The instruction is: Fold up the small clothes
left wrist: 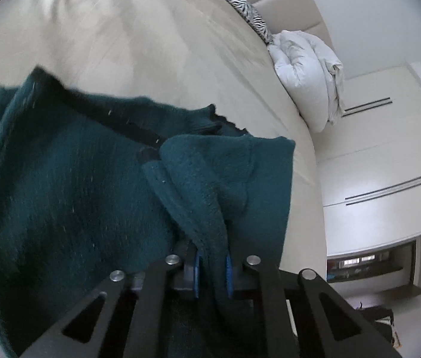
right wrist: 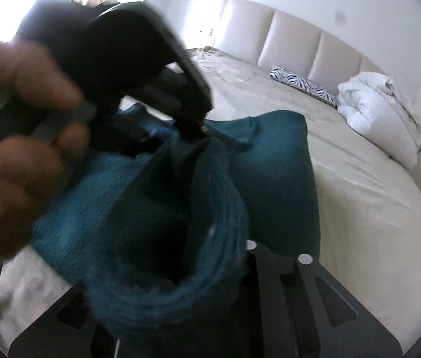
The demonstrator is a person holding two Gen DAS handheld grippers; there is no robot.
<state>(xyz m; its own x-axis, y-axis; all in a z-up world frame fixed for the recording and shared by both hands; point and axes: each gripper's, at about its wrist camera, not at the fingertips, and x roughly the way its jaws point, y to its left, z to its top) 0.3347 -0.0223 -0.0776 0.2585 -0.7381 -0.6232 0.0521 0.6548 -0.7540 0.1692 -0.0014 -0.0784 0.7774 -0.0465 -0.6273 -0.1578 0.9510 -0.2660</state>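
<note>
A dark teal knitted garment lies partly lifted over the beige bed sheet. In the left wrist view my left gripper is shut on a folded edge of it, the cloth pinched between the blue pads. The right wrist view shows the same garment bunched into a thick roll over my right gripper. Only that gripper's black linkage shows; its fingertips are hidden under the cloth. The left gripper bites the cloth just ahead, held by a person's hand.
A zebra-striped pillow and a crumpled white duvet sit near the padded headboard. White wardrobe doors stand beside the bed. Bare sheet stretches to the right of the garment.
</note>
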